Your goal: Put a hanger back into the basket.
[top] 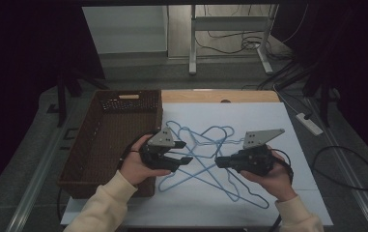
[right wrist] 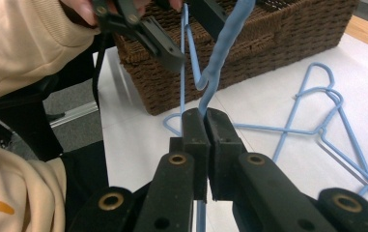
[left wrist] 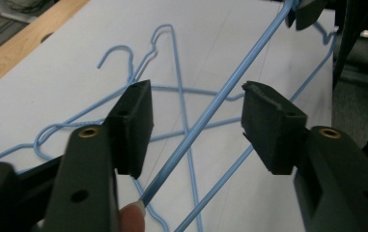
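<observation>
hanger [right wrist: 220, 53] | right claw [right wrist: 205, 121] clamps wire | left claw [left wrist: 196, 121] apart, wire between, untouched

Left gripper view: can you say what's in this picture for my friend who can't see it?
Two black jaws of the left gripper stand apart around a blue wire hanger bar, not pinching it. More blue hangers lie tangled on the white table cover beyond, and a fingertip peeks in at the bottom.
</observation>
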